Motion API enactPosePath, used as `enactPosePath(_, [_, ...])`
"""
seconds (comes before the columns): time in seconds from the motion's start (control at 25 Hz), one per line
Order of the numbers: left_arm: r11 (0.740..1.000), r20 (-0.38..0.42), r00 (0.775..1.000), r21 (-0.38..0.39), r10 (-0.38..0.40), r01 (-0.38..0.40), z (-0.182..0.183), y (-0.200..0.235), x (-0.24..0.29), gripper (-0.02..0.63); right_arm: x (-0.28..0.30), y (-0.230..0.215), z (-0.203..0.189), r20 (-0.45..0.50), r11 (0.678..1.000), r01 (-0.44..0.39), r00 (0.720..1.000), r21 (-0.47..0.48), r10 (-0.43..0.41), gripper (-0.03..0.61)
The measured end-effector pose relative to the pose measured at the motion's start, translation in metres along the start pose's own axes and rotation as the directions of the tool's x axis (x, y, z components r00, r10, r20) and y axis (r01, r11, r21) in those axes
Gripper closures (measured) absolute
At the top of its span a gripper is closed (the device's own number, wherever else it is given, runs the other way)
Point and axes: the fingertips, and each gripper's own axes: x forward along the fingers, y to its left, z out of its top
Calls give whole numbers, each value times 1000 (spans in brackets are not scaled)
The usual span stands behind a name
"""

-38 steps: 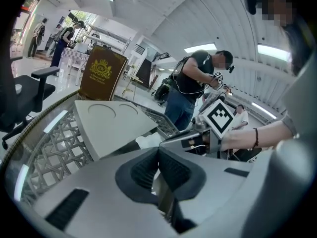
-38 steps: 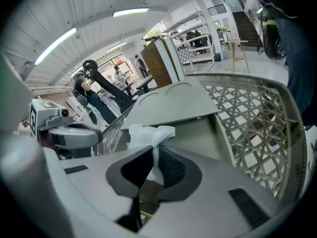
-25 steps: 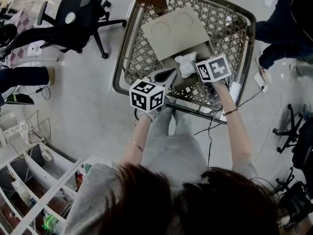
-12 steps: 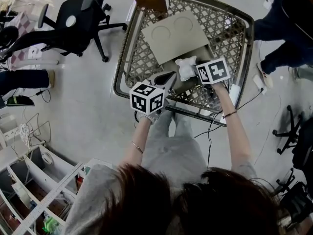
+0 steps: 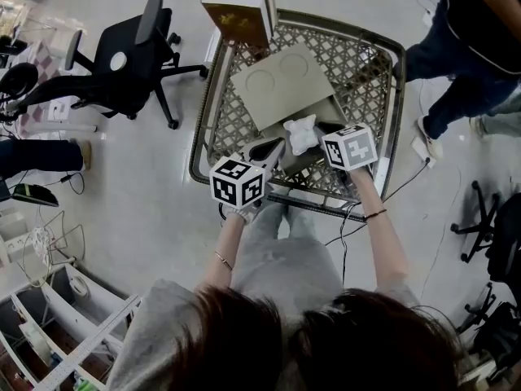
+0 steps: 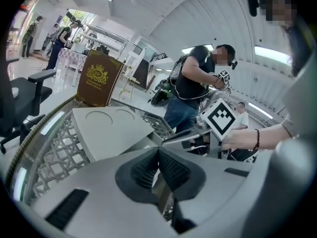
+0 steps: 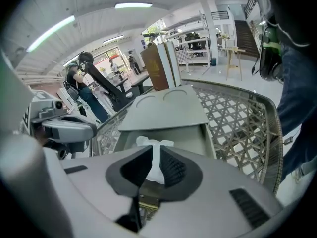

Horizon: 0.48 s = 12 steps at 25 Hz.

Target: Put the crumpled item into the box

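Crumpled item, white and wadded, hangs in our grip over the open box; the rest we take by size. A metal lattice basket stands on the pale floor in front of us. A black office chair stands off to its left, well apart. Another person stands by the basket's right side. Inside the basket lies the grey box. Its lid is swung back on the far side and has two round impressions in it. A brown case with a gold crest stands at the basket's far rim. Our left gripper reaches over the box's near left corner. Its jaws are clenched tip to tip, with nothing we can make out between them. Our right gripper has just been closing its jaws. They now pinch the crumpled item, whose top pokes out past the tips, with the box's open inside right behind it.
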Motion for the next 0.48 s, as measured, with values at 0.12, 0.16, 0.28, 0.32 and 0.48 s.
enactPosePath(0.12, [1000,12,1000,18,-10,9,9,-5,-7,597,-15,10,8,69,1000,-17,997,5,16,537])
enactPosePath(0.16, [1000,16,1000,25,-13,12,12,-7,-9,597,-20,12,10,94,1000,-20,995,11,18,541])
enactPosePath(0.28, [999,34,999,47,-19,18,22,-13,-15,597,-38,16,18,178,999,-26,984,22,21,549])
enactPosePath(0.32, [998,43,999,54,-22,19,26,-15,-17,597,-46,17,22,209,999,-27,978,27,21,551])
enactPosePath(0.48, [996,78,996,89,-33,26,46,-25,-28,597,-77,24,36,320,999,-35,947,35,22,555])
